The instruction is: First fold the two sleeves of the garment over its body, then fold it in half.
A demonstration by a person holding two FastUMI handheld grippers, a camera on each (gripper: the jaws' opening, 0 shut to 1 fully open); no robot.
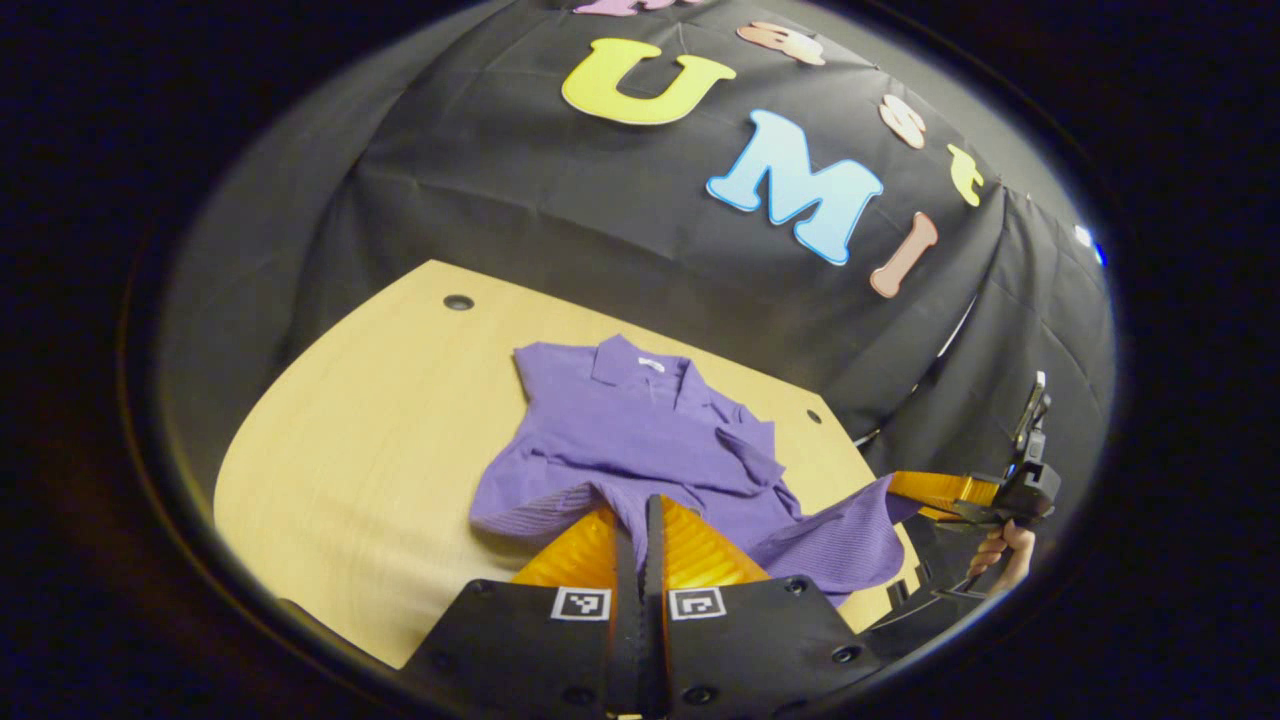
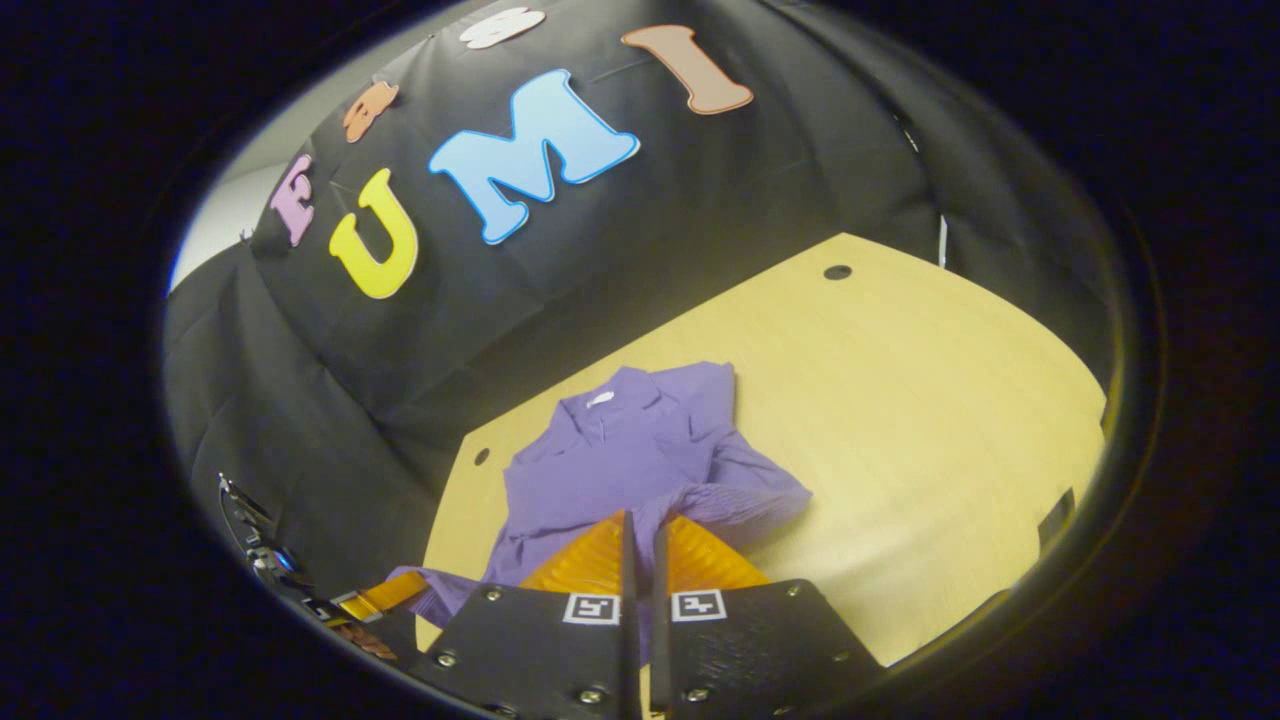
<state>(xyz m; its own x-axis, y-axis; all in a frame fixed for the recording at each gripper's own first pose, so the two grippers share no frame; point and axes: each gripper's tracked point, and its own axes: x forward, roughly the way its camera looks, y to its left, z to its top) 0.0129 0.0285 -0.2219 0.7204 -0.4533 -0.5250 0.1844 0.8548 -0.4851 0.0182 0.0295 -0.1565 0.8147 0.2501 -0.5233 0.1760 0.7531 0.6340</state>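
Purple polo shirt [image 1: 640, 440], frame centre, on bench [image 1: 380, 450]. Left gripper [image 1: 640, 520] and right gripper [image 2: 640, 535] each clamp its hem. Step: half-fold; next, carry hem toward collar.

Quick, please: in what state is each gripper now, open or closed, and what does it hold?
Left gripper: closed on the hem of the purple shirt.
Right gripper: closed on the same shirt's hem.

Left claw [image 1: 640, 520] pinched tight on the purple garment [image 1: 640, 430]; right claw [image 2: 640, 535] clamped on it too, both raised, a hand [image 1: 1005, 555] gripping one handle.
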